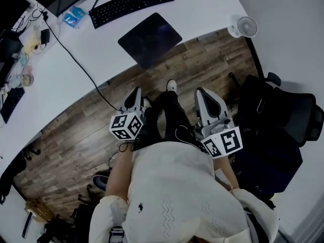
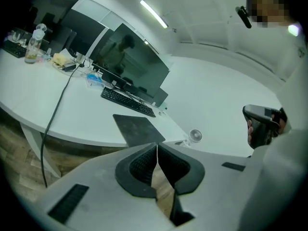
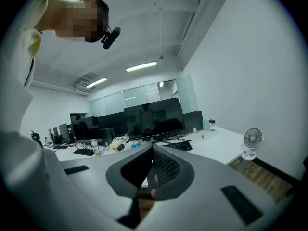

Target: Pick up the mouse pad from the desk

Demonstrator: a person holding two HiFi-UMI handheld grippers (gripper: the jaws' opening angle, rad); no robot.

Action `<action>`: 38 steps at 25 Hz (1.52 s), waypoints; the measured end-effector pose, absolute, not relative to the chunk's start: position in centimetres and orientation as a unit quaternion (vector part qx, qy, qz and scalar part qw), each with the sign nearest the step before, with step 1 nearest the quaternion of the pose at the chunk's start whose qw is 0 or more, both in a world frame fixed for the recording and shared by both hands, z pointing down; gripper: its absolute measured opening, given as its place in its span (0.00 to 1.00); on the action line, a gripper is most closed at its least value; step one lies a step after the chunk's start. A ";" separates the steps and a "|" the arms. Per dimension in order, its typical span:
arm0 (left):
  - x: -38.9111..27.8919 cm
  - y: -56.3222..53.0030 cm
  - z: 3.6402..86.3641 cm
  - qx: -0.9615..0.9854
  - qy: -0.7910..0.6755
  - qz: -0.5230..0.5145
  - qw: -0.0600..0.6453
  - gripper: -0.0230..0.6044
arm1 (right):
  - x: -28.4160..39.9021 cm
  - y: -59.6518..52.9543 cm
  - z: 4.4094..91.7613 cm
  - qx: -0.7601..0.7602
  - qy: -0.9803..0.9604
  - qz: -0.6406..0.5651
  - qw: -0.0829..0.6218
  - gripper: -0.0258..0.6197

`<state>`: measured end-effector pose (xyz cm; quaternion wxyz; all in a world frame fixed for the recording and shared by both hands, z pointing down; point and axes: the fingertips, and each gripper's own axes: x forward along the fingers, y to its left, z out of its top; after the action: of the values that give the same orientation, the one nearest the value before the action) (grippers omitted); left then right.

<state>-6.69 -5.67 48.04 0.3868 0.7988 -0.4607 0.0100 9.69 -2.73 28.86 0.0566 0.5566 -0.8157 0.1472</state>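
A person in a cream knitted top is seen from overhead, standing on a brown wood-plank floor [image 1: 76, 130] in front of a curved white desk [image 1: 202, 9]. A grey two-jaw tool is held in each hand, close to the body and low over the floor.

The left gripper [image 1: 135, 94] and the right gripper [image 1: 201, 92] both point toward 12 o'clock, at the desk. In each gripper view the ribbed black pads are seen pressed together with nothing between them. This is judged to be a carrying posture, with the reach not yet begun, so the jaws would have to be parted before any grasp.

The flat, dark, square mouse pad [image 1: 150, 38] lies on the desk at 12 o'clock from the grippers, well apart from both. It is turned at an angle, and its nearest corner appears to reach or slightly overhang the desk's front edge. That corner is judged the likeliest entry point, since one jaw could be slid beneath a thin sheet there.

A black computer keyboard [image 1: 131, 4] sits at 11 o'clock from the pad, near it but not touching. A small white desk fan [image 1: 243, 26] stands at 3 o'clock from the pad, and a thin black cable [image 1: 76, 59] trails over the edge at 8 o'clock. A black office chair [image 1: 283, 115] is parked at 3 o'clock from the right gripper.
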 end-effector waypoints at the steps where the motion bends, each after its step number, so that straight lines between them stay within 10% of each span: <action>1: -6.5 -5.8 48.5 0.799 -0.457 0.011 0.391 0.06 | 9.6 -2.8 29.1 0.557 -0.815 0.151 0.058 0.04; 27: -3.5 -10.6 59.1 0.753 -0.447 0.019 0.483 0.07 | 7.6 -4.2 34.7 0.537 -0.809 0.212 0.108 0.04; 30: -3.3 -11.2 59.7 0.748 -0.448 0.016 0.489 0.23 | 7.8 -4.1 35.0 0.539 -0.806 0.215 0.113 0.04; 38: -2.7 -12.8 61.1 0.736 -0.457 0.023 0.499 0.24 | 9.3 -4.3 35.2 0.551 -0.796 0.225 0.112 0.04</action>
<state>-2.67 -12.76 61.15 0.4989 0.7362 -0.4568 0.0228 9.31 -4.30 35.25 0.1120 0.5506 -0.7960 0.2252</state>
